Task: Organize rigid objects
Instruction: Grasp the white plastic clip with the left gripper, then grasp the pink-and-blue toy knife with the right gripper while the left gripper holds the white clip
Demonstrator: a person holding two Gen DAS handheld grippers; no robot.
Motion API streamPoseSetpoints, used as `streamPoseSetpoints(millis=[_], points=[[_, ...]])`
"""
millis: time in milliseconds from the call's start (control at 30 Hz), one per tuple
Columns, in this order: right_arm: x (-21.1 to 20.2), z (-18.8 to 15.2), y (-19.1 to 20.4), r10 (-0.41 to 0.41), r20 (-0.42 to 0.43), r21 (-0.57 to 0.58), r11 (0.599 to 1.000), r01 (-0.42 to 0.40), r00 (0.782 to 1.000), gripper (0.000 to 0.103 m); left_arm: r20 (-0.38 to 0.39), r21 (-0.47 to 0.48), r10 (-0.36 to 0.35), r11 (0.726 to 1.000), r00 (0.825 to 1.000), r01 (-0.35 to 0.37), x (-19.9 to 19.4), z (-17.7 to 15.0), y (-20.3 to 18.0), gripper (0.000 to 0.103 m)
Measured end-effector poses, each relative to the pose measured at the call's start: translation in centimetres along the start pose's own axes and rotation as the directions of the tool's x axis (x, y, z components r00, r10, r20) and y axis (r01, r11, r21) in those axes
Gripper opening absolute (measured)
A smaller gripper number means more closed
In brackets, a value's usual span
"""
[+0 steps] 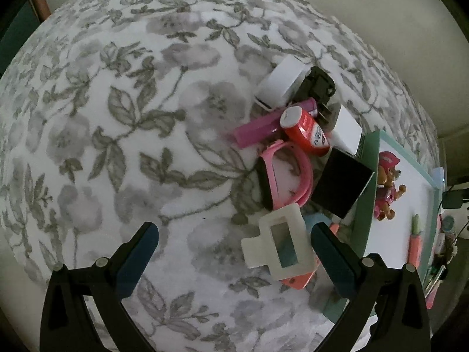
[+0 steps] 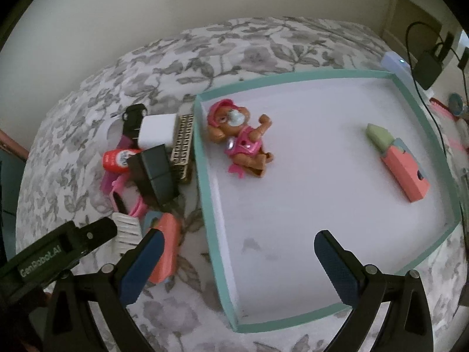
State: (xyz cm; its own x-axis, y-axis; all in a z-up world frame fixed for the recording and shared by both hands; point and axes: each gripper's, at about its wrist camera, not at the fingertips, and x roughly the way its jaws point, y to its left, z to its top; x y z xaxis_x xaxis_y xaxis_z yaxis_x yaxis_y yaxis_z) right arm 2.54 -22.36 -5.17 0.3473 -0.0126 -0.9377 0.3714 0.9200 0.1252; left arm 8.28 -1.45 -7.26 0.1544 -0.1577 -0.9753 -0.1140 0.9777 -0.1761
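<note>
A teal-rimmed white tray (image 2: 202, 158) lies on a floral bedspread and holds a pink toy dog figure (image 2: 240, 138) and a coral-and-green carrot-shaped piece (image 2: 401, 164). Left of the tray is a pile: a white clip case (image 1: 281, 243), a pink watch (image 1: 281, 173), a red roll (image 1: 304, 132), a black box (image 1: 340, 182), a purple bar (image 1: 258, 129), white and black plugs (image 1: 281, 82). My left gripper (image 1: 234, 249) is open just before the white case. My right gripper (image 2: 239, 259) is open and empty over the tray's near left rim.
A coral block (image 2: 167, 246) lies under the white case by the tray's left edge. A gold grid box (image 2: 183, 143) leans on the tray wall. Cables, a black adapter (image 2: 428, 67) and small items sit beyond the bed at right. A wall is behind.
</note>
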Motion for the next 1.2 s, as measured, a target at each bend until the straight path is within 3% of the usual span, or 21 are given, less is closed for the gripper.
streamPoseSetpoints(millis=[200,367,433,567,633,700,867,1200], points=[[0.0,0.1,-0.6,-0.002,-0.001,0.022,1.000,0.002,1.000,0.103,-0.016,0.004,-0.070,0.998,0.997,0.070,0.3,-0.1,-1.2,0.103],[0.0,0.2,-0.6,-0.017,-0.001,0.017,1.000,0.017,1.000,0.103,-0.023,0.003,-0.080,0.997,0.997,0.080,0.4,0.0,-1.3,0.102],[0.0,0.2,-0.6,-0.018,0.000,0.015,1.000,0.018,1.000,0.103,-0.026,0.001,-0.094,0.996,0.995,0.094,0.4,-0.1,-1.2,0.082],[-0.1,0.2,-0.5,-0.023,0.007,0.007,1.000,0.023,1.000,0.103,-0.044,-0.016,-0.127,0.992,0.991,0.127,0.8,0.0,-0.9,0.072],[-0.1,0.2,-0.5,-0.030,0.011,0.005,1.000,0.029,1.000,0.103,-0.053,-0.029,-0.138,0.990,0.989,0.137,1.0,-0.2,-0.8,0.058],[-0.2,0.2,-0.6,-0.026,0.014,0.010,1.000,0.026,1.000,0.103,-0.059,-0.046,-0.172,0.984,0.983,0.170,1.0,-0.2,-0.6,0.053],[-0.4,0.3,-0.1,-0.002,0.030,-0.011,1.000,0.002,1.000,0.103,-0.049,-0.050,-0.158,0.987,0.986,0.155,0.5,-0.1,-0.3,0.053],[-0.3,-0.1,3.6,0.170,0.014,-0.131,0.977,-0.167,0.985,0.103,0.028,-0.029,-0.043,0.999,0.999,0.043,-1.5,0.8,1.9,0.050]])
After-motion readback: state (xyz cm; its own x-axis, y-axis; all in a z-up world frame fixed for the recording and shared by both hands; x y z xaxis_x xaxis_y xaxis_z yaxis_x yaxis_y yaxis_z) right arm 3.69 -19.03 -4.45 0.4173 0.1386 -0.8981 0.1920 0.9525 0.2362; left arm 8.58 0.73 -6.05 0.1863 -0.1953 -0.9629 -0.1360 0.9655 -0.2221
